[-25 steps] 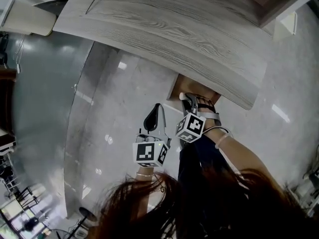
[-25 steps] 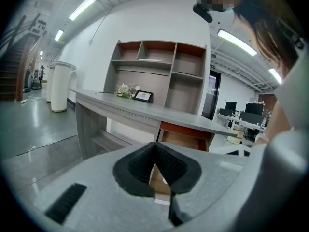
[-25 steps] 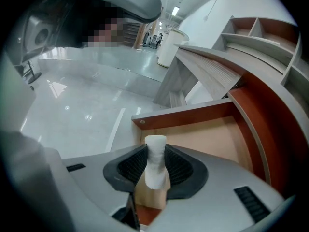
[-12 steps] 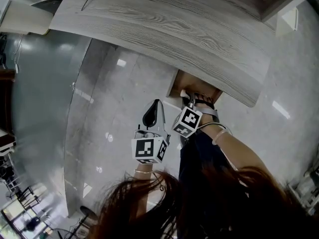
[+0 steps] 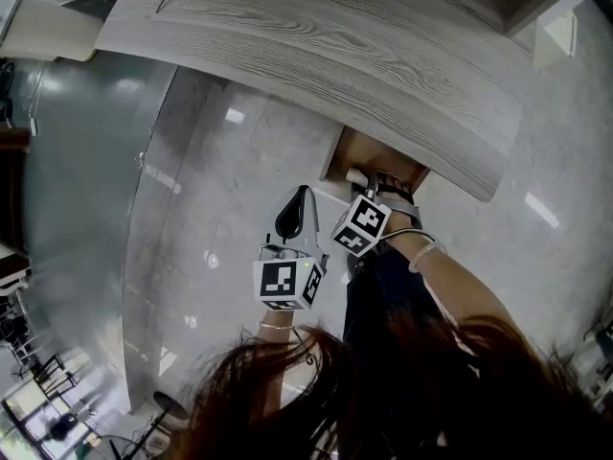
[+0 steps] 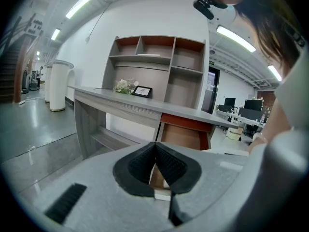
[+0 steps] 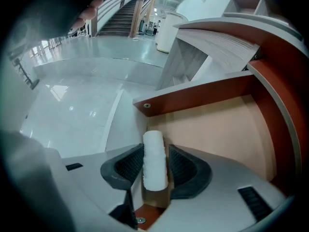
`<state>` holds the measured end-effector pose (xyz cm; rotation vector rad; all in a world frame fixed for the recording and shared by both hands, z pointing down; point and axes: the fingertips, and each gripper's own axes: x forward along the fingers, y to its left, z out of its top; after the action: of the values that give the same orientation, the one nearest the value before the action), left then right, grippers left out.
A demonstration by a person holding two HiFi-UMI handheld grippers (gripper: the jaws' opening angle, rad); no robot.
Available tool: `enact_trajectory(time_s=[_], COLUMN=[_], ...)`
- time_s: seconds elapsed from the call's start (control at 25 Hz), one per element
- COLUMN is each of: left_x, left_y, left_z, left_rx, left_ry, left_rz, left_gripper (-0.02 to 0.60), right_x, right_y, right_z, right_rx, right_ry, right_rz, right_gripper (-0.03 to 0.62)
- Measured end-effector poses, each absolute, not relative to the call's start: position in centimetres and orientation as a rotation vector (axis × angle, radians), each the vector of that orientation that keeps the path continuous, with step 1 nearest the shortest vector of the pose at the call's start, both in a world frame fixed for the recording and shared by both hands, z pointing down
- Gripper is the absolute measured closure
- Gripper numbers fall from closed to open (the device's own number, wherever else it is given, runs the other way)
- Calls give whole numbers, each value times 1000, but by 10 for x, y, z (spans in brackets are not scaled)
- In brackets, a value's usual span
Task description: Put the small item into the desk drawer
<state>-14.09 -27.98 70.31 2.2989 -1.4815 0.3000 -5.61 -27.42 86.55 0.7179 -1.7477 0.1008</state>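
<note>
Head view: woodgrain desk (image 5: 316,36) above glossy floor (image 5: 215,190).

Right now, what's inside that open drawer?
The drawer shows a bare tan floor. A white roll stands between the right gripper's opening jaws at its front corner. The desktop hides the drawer's back.

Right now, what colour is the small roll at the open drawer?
White roll; best in right gripper view.

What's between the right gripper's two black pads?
A small white roll, above the open drawer; the right gripper is opening its jaws around it. The right gripper view shows this.
</note>
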Motion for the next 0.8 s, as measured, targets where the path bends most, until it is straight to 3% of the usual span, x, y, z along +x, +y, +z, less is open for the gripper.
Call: enact_trajectory(time_s=[0.8], left_x=[-139], left_y=[-278], left_z=[664], left_rx=[2334], left_ry=[-1500], left_rz=[293], left_gripper=[566], right_x=[-51], right_y=[-260], right_z=[813], right_rx=[848], right_ry=[-1848], right_rz=[213], right_gripper=[456])
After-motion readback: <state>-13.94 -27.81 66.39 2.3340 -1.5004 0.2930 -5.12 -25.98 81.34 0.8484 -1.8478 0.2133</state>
